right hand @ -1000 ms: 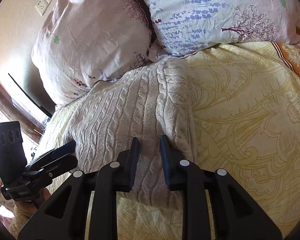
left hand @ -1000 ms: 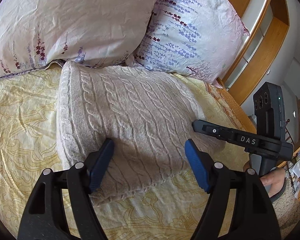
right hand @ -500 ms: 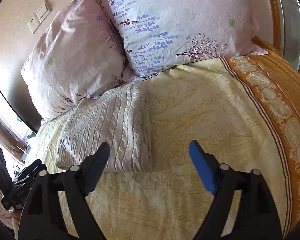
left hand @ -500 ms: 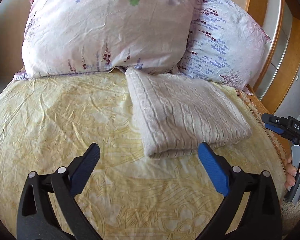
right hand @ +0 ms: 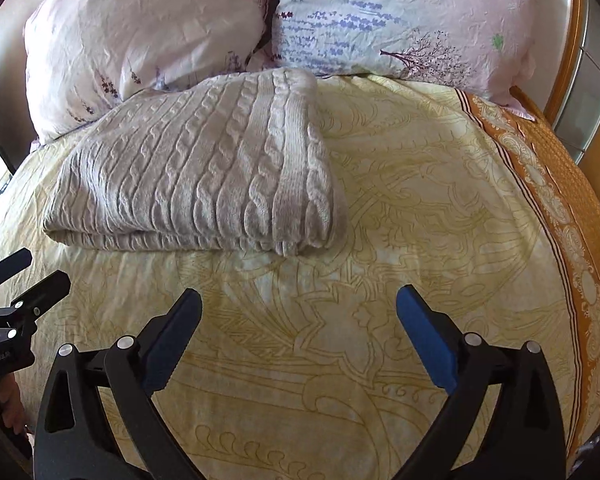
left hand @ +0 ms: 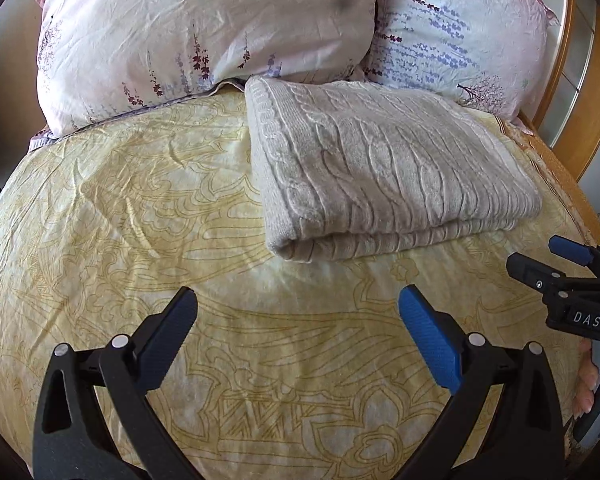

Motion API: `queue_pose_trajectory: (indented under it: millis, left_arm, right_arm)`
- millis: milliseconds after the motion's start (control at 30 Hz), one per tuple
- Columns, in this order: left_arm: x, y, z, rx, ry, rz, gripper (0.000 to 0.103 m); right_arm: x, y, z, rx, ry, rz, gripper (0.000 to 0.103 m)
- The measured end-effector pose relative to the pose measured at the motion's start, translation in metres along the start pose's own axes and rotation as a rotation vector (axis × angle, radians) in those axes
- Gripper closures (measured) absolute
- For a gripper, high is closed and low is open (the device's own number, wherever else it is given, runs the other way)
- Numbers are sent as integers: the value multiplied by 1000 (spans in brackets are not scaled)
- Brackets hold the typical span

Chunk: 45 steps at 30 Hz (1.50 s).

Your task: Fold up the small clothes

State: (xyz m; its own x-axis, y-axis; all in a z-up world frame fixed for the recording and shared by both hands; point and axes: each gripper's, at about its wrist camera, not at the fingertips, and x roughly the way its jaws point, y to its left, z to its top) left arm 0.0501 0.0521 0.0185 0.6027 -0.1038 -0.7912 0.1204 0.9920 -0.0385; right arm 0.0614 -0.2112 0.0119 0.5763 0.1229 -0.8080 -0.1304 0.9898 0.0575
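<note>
Now folded sweater [left hand: 384, 164] on bedspread [left hand: 140, 220]

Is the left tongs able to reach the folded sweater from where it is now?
Probably yes. The left tongs is open and empty, and only bare bedspread lies between it and the near edge of the folded sweater.

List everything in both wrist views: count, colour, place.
knit sweater: 1, beige cable-knit, folded flat on the bedspread, far edge against the pillows
pillows: 2, pale pink with purple floral print, side by side at the head of the bed
bedspread: 1, yellow patterned with an orange border, covering the bed
headboard: 1, wood, right edge
left gripper: 1, black with blue pads, open, empty
right gripper: 1, black with blue pads, open, empty
</note>
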Motion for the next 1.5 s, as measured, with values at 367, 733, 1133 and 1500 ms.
queue_pose_trajectory:
  millis: [367, 733, 1133, 1500]
  left_arm:
    - [13, -1, -1, 9, 31, 40, 2]
    - [15, -1, 1, 28, 42, 61, 2]
    - [15, -2, 1, 27, 42, 60, 2]
    - [15, -2, 1, 27, 42, 61, 2]
  right_arm:
    - [9, 11, -5, -16, 15, -13, 1]
    - [8, 12, -7, -10, 2, -16, 1]
    - [8, 11, -6, -10, 2, -15, 1]
    - [7, 11, -6, -10, 2, -16, 1]
